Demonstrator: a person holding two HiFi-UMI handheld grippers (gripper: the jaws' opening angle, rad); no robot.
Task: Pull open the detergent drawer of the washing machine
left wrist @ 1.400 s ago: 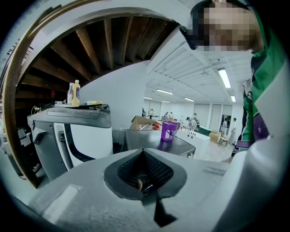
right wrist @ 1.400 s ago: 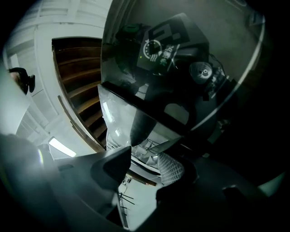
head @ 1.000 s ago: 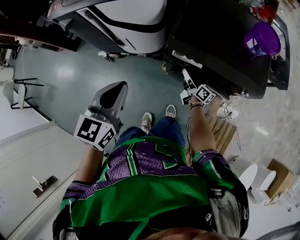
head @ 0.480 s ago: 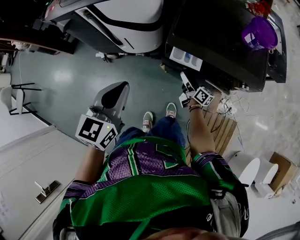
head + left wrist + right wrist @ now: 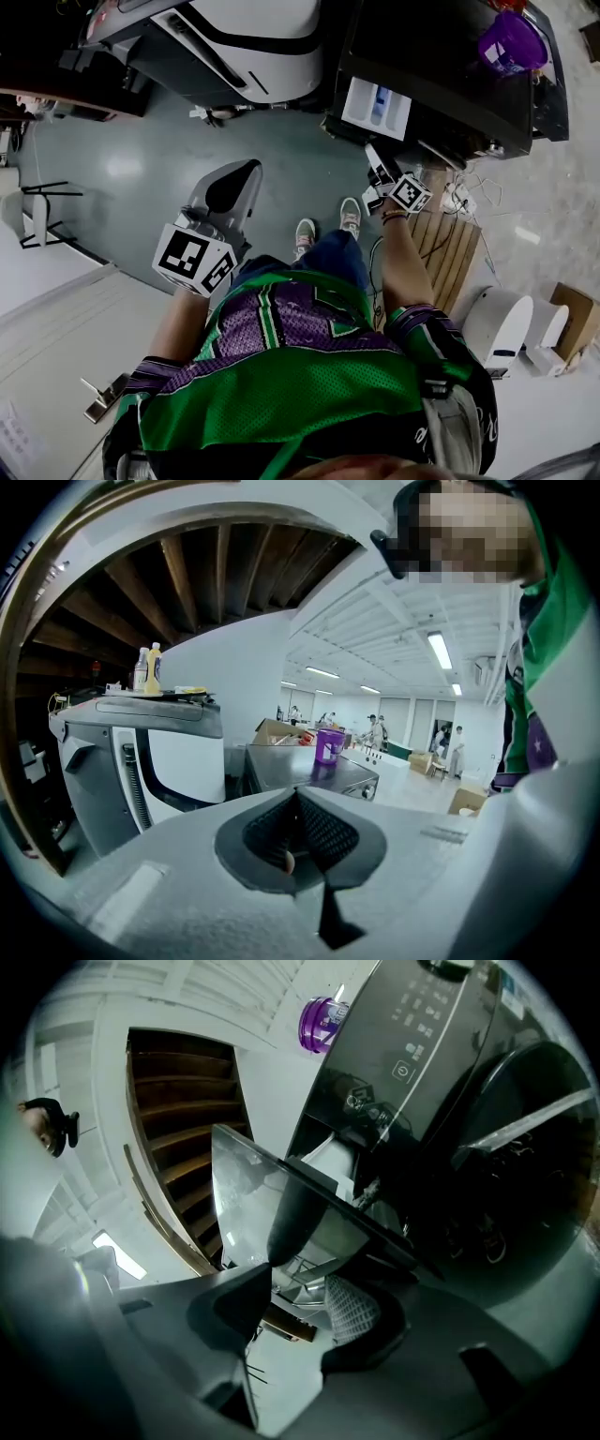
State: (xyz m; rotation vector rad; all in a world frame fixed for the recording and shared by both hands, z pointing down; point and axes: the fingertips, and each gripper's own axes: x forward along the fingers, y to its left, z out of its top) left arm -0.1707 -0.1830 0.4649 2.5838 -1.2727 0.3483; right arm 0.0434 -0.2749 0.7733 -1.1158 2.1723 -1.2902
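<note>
Left gripper (image 5: 234,183) jaws together, nothing between, well apart from washing machine (image 5: 441,84). Detergent drawer (image 5: 375,105) already well out of machine's front, long axis toward person. Right gripper (image 5: 375,161) nearer, jaws apart, tips just beside drawer's front edge; further pull likely straight back along that axis.

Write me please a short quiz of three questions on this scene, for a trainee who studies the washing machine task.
1. True or false: the detergent drawer is fully shut.
2. What stands on top of the washing machine? A) a purple container B) a folded towel C) a shoe
3. Fill in: the tongs of the left gripper are ___ (together or apart).
Key: 1 false, it stands pulled out; 2 A; 3 together.
</note>
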